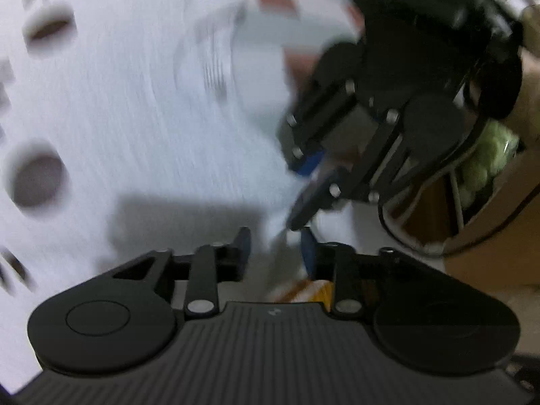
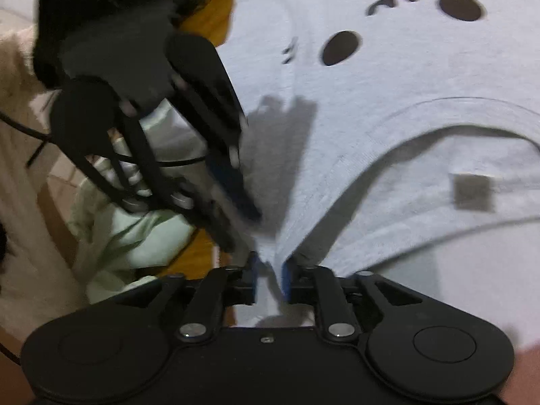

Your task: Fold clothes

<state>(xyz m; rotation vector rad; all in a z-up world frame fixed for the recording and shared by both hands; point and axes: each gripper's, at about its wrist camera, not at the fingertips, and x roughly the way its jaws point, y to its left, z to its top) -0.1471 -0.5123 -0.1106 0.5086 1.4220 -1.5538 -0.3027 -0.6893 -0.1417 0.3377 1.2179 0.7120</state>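
Observation:
A white T-shirt (image 2: 388, 128) with dark oval prints lies spread out, its collar (image 2: 438, 114) and a dark neck label (image 2: 472, 190) showing in the right wrist view. My right gripper (image 2: 270, 270) is shut on a fold of the shirt's shoulder edge. In the left wrist view the shirt (image 1: 118, 118) is blurred by motion. My left gripper (image 1: 276, 243) has its jaws apart with shirt cloth between them. The right gripper (image 1: 303, 209) shows there, close in front of the left, pinching cloth. The left gripper (image 2: 243, 216) shows in the right wrist view, just left of the right.
A pale green garment (image 2: 135, 236) lies at the left on a brown wooden surface (image 2: 195, 256). A person's cream sleeve (image 2: 20, 168) is at far left. A cardboard box (image 1: 499, 219) with green items stands at the right in the left wrist view.

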